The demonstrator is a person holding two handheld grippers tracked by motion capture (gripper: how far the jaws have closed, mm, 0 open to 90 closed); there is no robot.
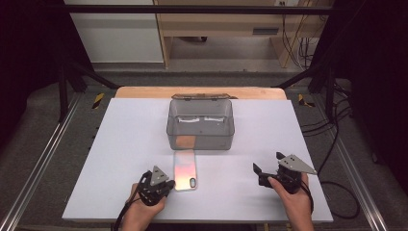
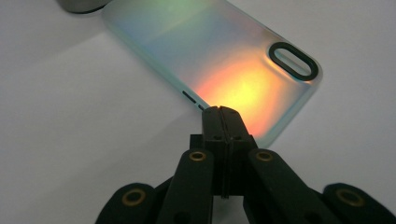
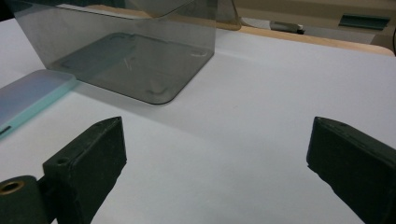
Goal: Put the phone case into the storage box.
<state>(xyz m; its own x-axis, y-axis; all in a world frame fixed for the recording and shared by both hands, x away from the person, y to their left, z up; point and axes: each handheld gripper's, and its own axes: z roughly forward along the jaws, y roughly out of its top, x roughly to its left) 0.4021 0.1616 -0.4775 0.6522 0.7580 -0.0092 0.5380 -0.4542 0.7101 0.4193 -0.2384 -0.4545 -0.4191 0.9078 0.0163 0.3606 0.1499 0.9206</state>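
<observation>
1. The phone case (image 1: pixel 185 169), iridescent and translucent, lies flat on the white worktop (image 1: pixel 120 144), near the middle and toward the near edge. Its long axis runs near to far. The camera cut-out sits at its near right corner, and its far end touches or just reaches the front wall of the smoky clear box (image 1: pixel 200 124).
2. The box stands just beyond the case, its lid swung back at the far side.
3. The left gripper (image 1: pixel 155 185) sits just left of the case's near end. In the left gripper view its jaws are pressed together with nothing between them, tips at the case's long edge near the side buttons; actual contact is unclear.
4. The right gripper (image 1: pixel 274 174) rests well to the right, its jaws spread wide over bare worktop.
5. Judged from this, the left hand is much nearer, and any push or pick would start from the case's near left edge.
</observation>
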